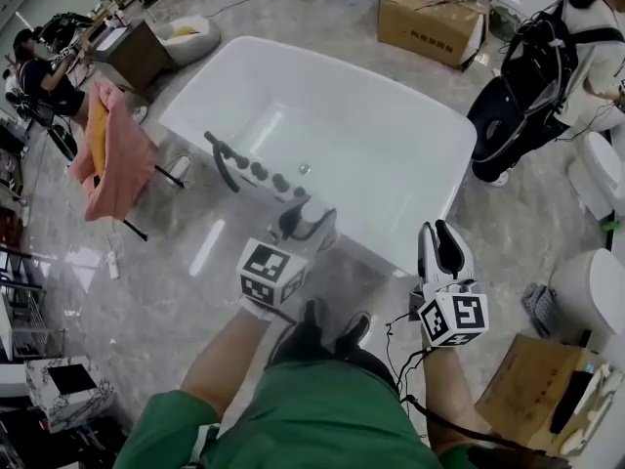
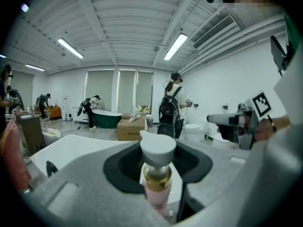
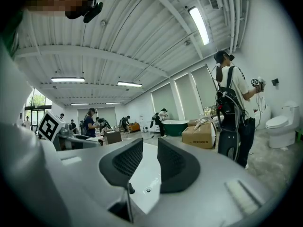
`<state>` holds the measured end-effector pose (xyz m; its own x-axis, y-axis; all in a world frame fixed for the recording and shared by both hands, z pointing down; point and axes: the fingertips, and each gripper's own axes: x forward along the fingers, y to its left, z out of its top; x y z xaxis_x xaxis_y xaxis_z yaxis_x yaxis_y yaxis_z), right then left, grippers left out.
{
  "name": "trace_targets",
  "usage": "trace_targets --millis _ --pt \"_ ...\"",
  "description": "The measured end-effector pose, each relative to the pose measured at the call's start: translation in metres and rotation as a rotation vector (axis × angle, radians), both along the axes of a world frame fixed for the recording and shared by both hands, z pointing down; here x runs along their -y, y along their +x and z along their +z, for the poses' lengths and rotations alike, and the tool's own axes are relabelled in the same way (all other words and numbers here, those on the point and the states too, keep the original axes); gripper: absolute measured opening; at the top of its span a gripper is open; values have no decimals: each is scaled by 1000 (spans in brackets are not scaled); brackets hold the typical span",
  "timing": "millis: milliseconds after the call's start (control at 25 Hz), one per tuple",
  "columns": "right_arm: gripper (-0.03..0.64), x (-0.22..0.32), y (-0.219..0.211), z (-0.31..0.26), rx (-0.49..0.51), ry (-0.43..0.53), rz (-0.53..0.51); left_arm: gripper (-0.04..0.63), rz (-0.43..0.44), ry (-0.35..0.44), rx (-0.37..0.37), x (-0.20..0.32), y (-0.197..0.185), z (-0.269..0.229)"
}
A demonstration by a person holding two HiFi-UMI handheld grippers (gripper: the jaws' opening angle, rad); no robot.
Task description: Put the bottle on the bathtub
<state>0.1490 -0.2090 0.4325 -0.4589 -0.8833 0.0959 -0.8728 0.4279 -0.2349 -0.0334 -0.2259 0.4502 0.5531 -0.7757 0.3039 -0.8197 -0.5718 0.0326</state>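
Standing upright with its cap on top, the bottle (image 2: 157, 174) is clamped in the left tongs (image 2: 160, 161), which hover at the near rim of the tub (image 1: 381, 135). That rim lies just ahead and below, right of the taps (image 1: 249, 169). The right tongs (image 3: 150, 162) hang apart and empty by the tub's corner. I'd judge only 1 hand matters for the set-down: the left.

The bottle (image 2: 156, 192) was pale pink with a gold collar and white cap, the bathtub (image 1: 332, 115) white, the left claw (image 1: 305, 215) and right claw (image 1: 444, 245) grey with black pads and black-and-white square markers, the towel (image 1: 119, 159) pink, the box (image 1: 430, 27) brown, the floor (image 1: 176, 281) glossy grey.
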Motion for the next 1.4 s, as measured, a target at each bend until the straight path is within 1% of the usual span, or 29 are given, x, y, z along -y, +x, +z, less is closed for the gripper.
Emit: trace_targets --millis 80,280,600,760,1080,1400 --pt "86 4 1 5 5 -6 19 160 27 -11 6 7 4 14" --pt "86 14 5 18 -4 -29 89 161 112 -6 21 21 12 47" --pt "86 25 13 45 -10 -73 186 160 209 -53 65 47 25 106" --pt "86 29 15 65 -16 -106 204 160 238 -77 82 59 29 128" --pt "86 41 31 101 -41 -164 225 161 287 -118 105 83 46 178" --pt "86 61 28 119 -49 -202 242 161 309 -159 141 106 40 218"
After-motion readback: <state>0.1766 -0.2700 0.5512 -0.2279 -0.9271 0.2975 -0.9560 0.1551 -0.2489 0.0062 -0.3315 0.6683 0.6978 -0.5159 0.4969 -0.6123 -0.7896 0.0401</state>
